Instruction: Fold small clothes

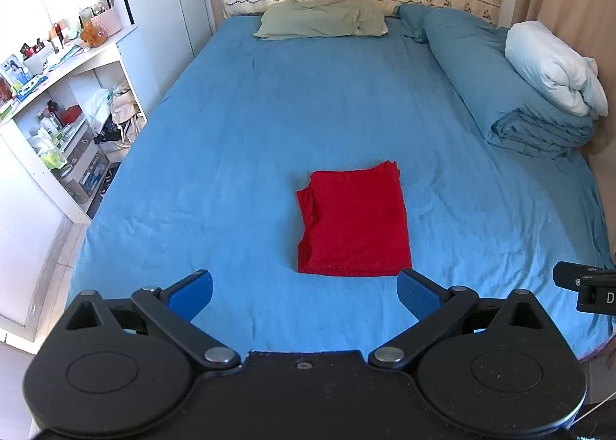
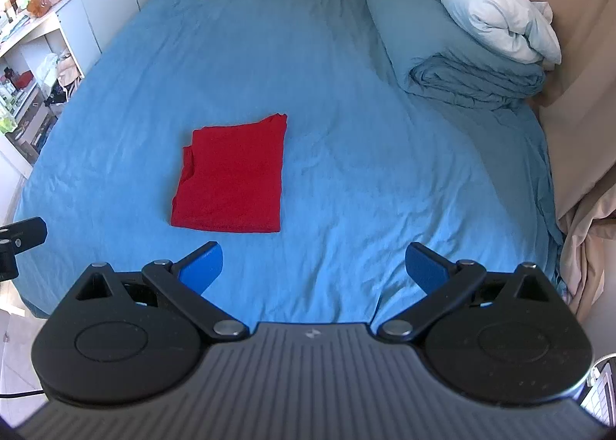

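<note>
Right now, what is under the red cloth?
The folded red cloth lies flat on the blue bedsheet. The sheet shows all around it; whatever lies directly beneath is covered, so I cannot tell.

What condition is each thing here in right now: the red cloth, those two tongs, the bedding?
Red garment: folded into a rectangle, lying flat on the bed, untouched.
Left tongs: open, empty, short of the garment.
Right tongs: open, empty.
Blue duvet: rolled up along the bed's side.
White pillow: resting on the duvet.
Green pillow: flat at the headboard.

Left gripper [image 1: 305,295] black, round hubs, silver pivot screws, blue fingers [image 1: 190,295], right gripper [image 2: 313,268] ribbed grey
</note>
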A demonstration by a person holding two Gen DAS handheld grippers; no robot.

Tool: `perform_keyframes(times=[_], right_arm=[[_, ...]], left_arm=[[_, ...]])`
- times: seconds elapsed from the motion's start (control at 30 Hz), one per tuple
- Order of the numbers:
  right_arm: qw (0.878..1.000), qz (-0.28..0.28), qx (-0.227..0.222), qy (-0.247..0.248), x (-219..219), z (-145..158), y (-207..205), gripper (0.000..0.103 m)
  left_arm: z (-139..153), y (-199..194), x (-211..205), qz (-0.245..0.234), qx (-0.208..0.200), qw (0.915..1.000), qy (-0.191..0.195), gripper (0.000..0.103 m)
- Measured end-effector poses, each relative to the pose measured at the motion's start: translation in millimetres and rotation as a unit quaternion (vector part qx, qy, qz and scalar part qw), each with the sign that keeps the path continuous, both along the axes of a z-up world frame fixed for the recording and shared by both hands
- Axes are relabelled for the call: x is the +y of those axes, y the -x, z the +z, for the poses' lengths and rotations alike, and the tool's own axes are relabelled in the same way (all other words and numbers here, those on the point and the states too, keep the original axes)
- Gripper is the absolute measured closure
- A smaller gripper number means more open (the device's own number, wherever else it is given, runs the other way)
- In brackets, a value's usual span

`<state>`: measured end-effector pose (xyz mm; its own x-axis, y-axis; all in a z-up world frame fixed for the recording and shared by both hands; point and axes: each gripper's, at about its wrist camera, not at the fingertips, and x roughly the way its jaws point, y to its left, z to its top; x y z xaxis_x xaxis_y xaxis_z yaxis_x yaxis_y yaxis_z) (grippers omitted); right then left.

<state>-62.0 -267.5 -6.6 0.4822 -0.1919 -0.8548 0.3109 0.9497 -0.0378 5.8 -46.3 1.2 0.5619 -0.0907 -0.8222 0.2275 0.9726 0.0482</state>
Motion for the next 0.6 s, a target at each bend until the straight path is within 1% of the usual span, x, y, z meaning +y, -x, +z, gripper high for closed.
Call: perform_keyframes(times=[0.6], right_arm=[[1.000,-0.010,-0.005,-0.002,-2.0,4.9,4.8,0.000]], left_arm=[[4.8,2.6,3.1,-0.008,-0.009,0.9999,-0.002,0.000]])
